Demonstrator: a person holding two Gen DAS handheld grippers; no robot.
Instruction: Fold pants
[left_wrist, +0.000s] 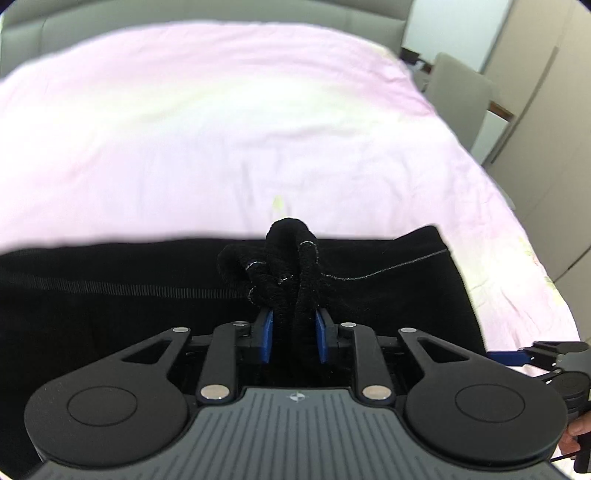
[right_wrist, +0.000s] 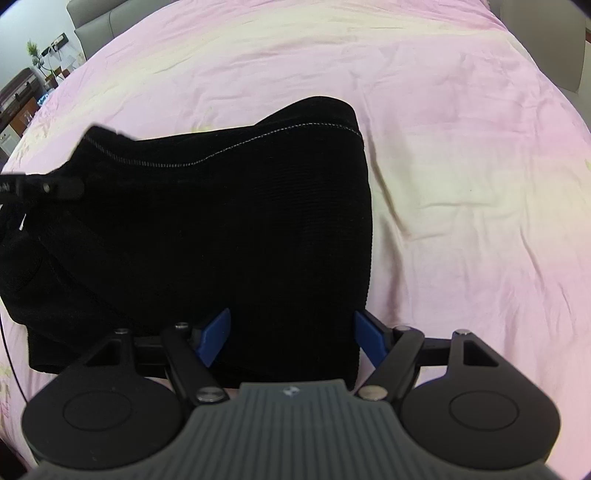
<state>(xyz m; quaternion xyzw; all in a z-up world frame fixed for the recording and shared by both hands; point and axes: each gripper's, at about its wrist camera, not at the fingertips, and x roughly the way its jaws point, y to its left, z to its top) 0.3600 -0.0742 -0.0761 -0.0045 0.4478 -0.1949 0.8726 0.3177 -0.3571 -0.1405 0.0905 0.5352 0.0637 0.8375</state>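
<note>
Black pants lie folded on a pink bed sheet. My left gripper is shut on a bunched ridge of the pants' edge, which sticks up beyond its blue pads. In the right wrist view the pants spread flat, with a stitched hem along the far edge. My right gripper stands open, its blue fingers straddling the near right corner of the cloth. The left gripper's tip shows at the left edge, and the right gripper shows low at the right of the left wrist view.
A grey headboard runs behind the bed. Right of the bed stand a grey chair and a wardrobe. Off the bed's far left are a plant and a dark case. Pink sheet stretches right of the pants.
</note>
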